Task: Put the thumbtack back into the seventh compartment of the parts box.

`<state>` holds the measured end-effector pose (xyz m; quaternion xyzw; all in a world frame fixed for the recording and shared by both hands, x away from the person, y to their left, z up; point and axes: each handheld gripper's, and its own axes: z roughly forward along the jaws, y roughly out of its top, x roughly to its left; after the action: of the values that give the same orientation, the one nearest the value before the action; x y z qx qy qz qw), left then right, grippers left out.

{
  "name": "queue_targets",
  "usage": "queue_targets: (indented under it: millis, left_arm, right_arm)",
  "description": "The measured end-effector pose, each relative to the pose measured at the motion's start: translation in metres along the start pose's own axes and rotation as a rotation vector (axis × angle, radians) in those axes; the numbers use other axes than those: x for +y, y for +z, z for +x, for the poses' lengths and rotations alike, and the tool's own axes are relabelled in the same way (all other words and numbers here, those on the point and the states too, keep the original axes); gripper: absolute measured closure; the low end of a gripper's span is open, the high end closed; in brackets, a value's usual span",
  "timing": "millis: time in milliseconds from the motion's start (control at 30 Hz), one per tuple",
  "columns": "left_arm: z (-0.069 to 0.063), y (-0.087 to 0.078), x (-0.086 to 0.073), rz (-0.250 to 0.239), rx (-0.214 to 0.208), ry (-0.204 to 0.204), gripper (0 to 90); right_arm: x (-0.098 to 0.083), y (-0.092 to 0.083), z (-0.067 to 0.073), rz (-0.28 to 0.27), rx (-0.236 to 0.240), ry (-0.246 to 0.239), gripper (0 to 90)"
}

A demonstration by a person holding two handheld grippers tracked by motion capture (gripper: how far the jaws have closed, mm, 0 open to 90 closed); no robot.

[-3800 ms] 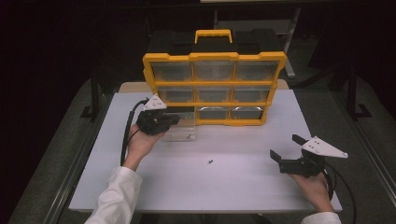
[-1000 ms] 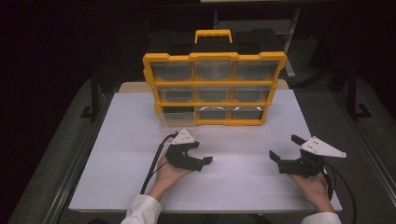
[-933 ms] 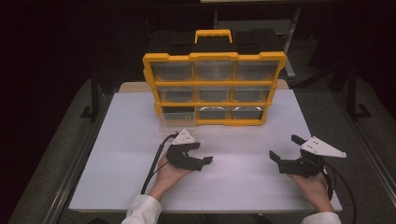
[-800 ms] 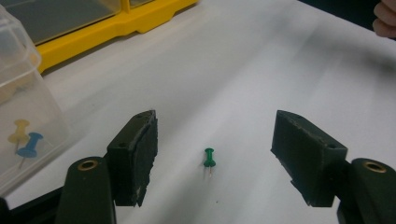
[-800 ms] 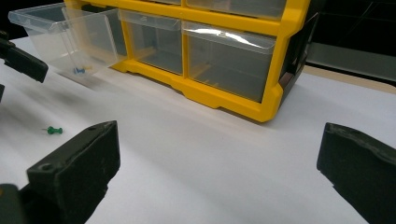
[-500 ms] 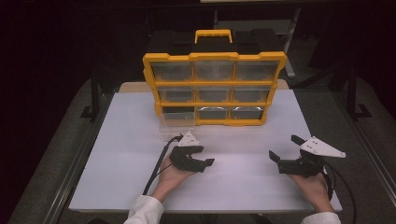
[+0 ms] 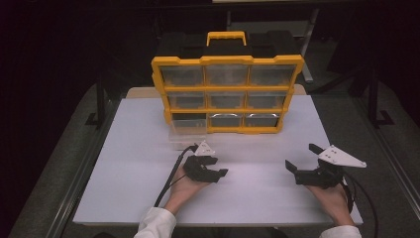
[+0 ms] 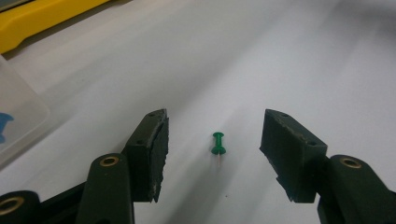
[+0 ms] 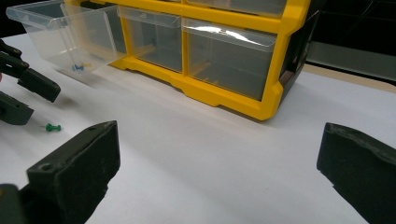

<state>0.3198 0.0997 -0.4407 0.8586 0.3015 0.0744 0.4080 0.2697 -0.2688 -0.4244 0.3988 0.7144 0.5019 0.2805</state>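
Observation:
A small green push pin [image 8: 217, 143] lies on the white table [image 7: 148, 148], also seen from the right gripper view [image 9: 53, 127]. My left gripper [image 8: 215, 116] straddles it low over the table near the middle [image 7: 221, 167]. Its jaws have just been closing, but the pads stand apart from the pin on both sides. My right gripper [image 7: 300, 155] rests at the front right, open wide with nothing between its jaws [image 9: 219, 130]. The yellow drawer cabinet [image 7: 228, 94] stands at the back. Its clear bottom-left drawer [image 7: 187, 130] is pulled out, with a blue pin [image 9: 77, 68] inside.
The other clear drawers of the cabinet sit pushed in. The pulled-out drawer [image 8: 18, 121] lies just left of my left gripper's jaws. A black cable [image 7: 171, 178] trails from the left gripper toward the table's front edge.
The left gripper left the pulled-out drawer and came to the middle of the table. Over the last second it edged slightly right and its jaws narrowed around the pin. The right gripper stayed put.

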Motion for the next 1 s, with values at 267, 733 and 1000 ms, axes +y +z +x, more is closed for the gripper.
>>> queue_targets:
  millis: [267, 733, 1000]
  left_arm:
    - [-0.001, 0.005, 0.001, 0.044, 0.005, 0.019, 50.8]
    - [-0.01, 0.012, 0.005, 0.087, 0.043, 0.062, 60.2]
    - [-0.007, 0.017, 0.005, 0.1, 0.042, 0.027, 79.3]
  right_arm:
    - [0.0, 0.0, 0.0, -0.004, 0.0, 0.002, 0.0]
    - [0.0, 0.0, 0.0, -0.001, 0.0, -0.002, 0.0]
    - [0.0, 0.0, 0.001, -0.002, 0.002, -0.004, 0.0]
